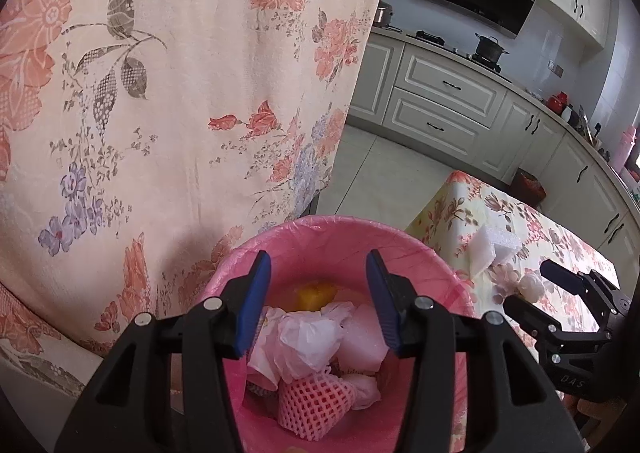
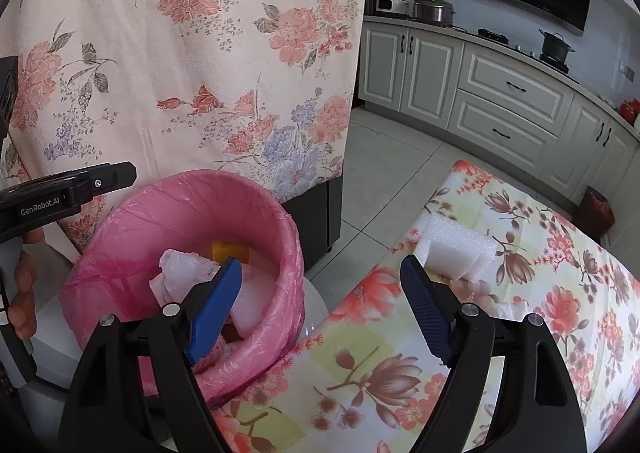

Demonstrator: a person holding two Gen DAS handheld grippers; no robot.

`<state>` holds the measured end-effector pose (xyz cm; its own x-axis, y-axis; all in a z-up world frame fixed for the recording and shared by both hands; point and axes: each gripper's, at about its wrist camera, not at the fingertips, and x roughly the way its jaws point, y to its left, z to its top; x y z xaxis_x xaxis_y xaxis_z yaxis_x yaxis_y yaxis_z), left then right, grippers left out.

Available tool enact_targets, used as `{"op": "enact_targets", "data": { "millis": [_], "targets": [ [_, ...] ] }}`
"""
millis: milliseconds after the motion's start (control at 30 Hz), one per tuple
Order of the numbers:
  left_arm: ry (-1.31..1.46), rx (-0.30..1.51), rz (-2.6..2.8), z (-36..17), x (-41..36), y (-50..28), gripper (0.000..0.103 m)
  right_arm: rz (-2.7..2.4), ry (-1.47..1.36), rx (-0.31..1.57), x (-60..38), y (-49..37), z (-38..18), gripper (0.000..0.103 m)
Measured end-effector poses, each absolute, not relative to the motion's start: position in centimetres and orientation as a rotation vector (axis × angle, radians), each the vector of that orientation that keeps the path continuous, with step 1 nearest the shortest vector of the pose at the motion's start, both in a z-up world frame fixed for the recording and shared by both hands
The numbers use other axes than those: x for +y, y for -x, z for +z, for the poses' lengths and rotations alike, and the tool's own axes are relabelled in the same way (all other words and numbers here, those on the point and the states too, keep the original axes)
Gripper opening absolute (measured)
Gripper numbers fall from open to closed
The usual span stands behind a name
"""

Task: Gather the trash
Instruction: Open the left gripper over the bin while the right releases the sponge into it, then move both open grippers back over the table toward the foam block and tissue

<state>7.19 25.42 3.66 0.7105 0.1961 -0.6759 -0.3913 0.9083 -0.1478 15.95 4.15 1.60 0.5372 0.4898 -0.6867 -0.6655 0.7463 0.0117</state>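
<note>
1. Left tongs hang over the pink-lined bin, partly apart, nothing between the blue pads.
2. Bin contents: crumpled white plastic, a pink foam net, a white foam piece, something orange at the far side.
3. Right tongs stand wide and empty, over the gap between bin rim and the flowered worktop.
4. White foam block lies on the worktop, just beyond the right-hand pad, not touched.
5. A small white crumpled scrap lies near the foam, close to the right tongs.
6. Flowered cloth hangs behind the bin; kitchen cabinets stand far right.
</note>
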Motion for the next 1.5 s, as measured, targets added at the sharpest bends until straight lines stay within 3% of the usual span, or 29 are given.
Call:
{"op": "enact_targets", "data": {
  "millis": [967,1500],
  "targets": [
    [0.195,0.725,0.200,4.2,16.9,-10.2,0.055,0.504,0.147,0.762,-7.2,-20.5,-0.3,0.078],
    [0.161,0.754,0.095,2.8,11.5,-14.8,0.056,0.446,0.097,0.856,-9.3,-24.8,-4.7,0.079]
  ]
}}
